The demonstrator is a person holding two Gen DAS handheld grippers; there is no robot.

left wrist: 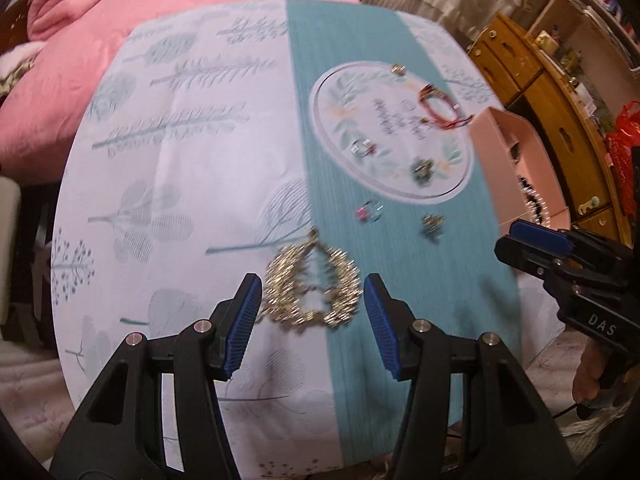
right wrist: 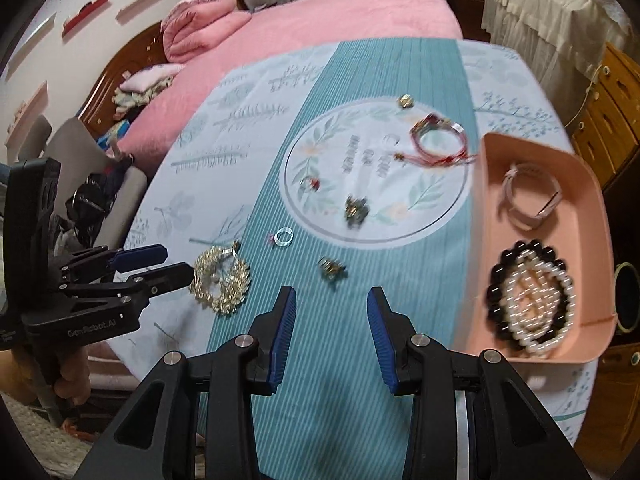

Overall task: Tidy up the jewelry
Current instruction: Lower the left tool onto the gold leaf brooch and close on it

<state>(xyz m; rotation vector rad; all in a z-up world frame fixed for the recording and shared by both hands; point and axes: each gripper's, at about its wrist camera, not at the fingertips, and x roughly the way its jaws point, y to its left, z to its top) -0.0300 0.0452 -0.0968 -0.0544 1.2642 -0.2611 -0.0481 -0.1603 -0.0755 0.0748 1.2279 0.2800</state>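
Observation:
A gold beaded necklace lies on the tablecloth, and it also shows in the right wrist view. My left gripper is open with its jaws either side of the necklace; in the right wrist view the left gripper reaches it from the left. My right gripper is open and empty over the teal stripe, near a small gold earring. A pink tray at the right holds a black-and-pearl bracelet and a pale bangle. A red cord bracelet, rings and small pieces lie scattered.
The table is covered with a white and teal leaf-print cloth. A pink bed lies beyond it. Wooden drawers stand at the right. The pink tray sits at the table's right edge.

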